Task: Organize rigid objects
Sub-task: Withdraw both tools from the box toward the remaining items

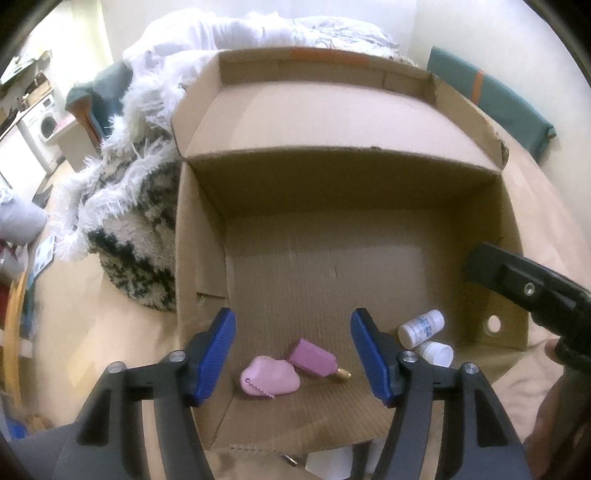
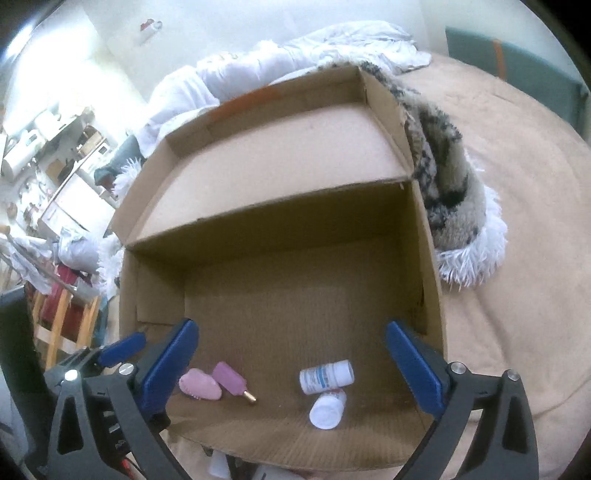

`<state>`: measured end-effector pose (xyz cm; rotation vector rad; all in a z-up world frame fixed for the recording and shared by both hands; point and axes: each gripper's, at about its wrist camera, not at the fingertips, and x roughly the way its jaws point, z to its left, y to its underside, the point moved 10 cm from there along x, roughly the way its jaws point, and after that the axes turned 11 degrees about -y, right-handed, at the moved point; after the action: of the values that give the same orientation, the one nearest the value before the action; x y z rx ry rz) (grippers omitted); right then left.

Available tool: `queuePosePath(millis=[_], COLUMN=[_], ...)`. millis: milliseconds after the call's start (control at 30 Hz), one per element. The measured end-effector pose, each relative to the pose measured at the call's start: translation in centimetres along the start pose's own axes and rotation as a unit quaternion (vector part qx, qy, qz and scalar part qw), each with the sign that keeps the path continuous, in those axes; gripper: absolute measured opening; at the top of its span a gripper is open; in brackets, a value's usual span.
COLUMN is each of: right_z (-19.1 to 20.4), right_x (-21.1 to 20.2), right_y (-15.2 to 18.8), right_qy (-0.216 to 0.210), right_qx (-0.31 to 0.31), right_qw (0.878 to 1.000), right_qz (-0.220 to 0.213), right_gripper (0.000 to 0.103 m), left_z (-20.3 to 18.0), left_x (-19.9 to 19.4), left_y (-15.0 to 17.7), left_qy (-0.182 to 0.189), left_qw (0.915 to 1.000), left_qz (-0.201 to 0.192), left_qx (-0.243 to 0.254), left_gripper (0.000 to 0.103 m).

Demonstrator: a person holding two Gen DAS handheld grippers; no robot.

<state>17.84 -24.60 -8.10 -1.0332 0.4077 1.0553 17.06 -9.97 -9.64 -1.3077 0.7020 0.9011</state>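
Note:
An open cardboard box (image 1: 207,236) (image 2: 428,266) lies on the bed. On its floor lie a pink cloud-shaped piece (image 1: 269,376) (image 2: 201,384), a purple block with a brass tip (image 1: 314,357) (image 2: 232,377), and two white bottles, one with blue print (image 1: 421,327) (image 2: 325,376) and one plain (image 1: 436,353) (image 2: 328,406). My left gripper (image 1: 293,356) is open and empty above the pink pieces. My right gripper (image 2: 291,373) is open and empty above the box's near part; its black body (image 1: 532,291) shows at the right of the left wrist view.
A shaggy black-and-white blanket (image 1: 136,229) (image 2: 450,184) and white bedding (image 1: 229,33) (image 2: 236,77) lie beside and behind the box. The tan bedspread (image 2: 517,258) spreads to the right. A green headboard (image 1: 491,99) stands at the back. Small items (image 2: 221,463) peek from under the box's near edge.

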Motion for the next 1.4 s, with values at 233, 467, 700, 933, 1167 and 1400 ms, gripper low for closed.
queuePosePath(millis=[233, 467, 700, 933, 1167, 1400], right_z=[-0.5, -0.7, 0.1, 1.9, 1.0, -1.3], right_x=[-1.8, -4.1, -4.5, -5.0, -5.5, -5.1], right_y=[-0.4, 0.2, 2.8, 5.6, 8.4, 11.3], right_qy=[0.004, 0.005, -0.009, -0.008, 0.008, 0.011], right_qx=[0.020, 0.029, 0.041, 0.011, 0.034, 0.105], right_qw=[0.999, 0.998, 0.999, 1.000, 0.999, 0.994], right_qz=[-0.031, -0.049, -0.035, -0.017, 0.003, 0.027], right_gripper=[0.103, 0.103, 0.103, 0.103, 0.103, 0.103], left_z=[1.2, 1.7, 3.1, 4.2, 7.2, 8.3], left_x=[-1.8, -3.9, -4.4, -4.6, -2.6, 1.1], left_y=[-0.8, -0.6, 1.5, 4.7, 8.4, 11.3], left_qy=[-0.007, 0.006, 0.003, 0.077, 0.015, 0.002], left_qw=[0.9995, 0.9987, 0.9994, 0.9952, 0.9956, 0.9848], left_qz=[-0.026, -0.050, -0.029, 0.013, 0.060, 0.144], left_qx=[-0.016, -0.011, -0.016, -0.060, -0.070, -0.097], left_gripper=[0.063, 0.063, 0.063, 0.063, 0.063, 0.063])
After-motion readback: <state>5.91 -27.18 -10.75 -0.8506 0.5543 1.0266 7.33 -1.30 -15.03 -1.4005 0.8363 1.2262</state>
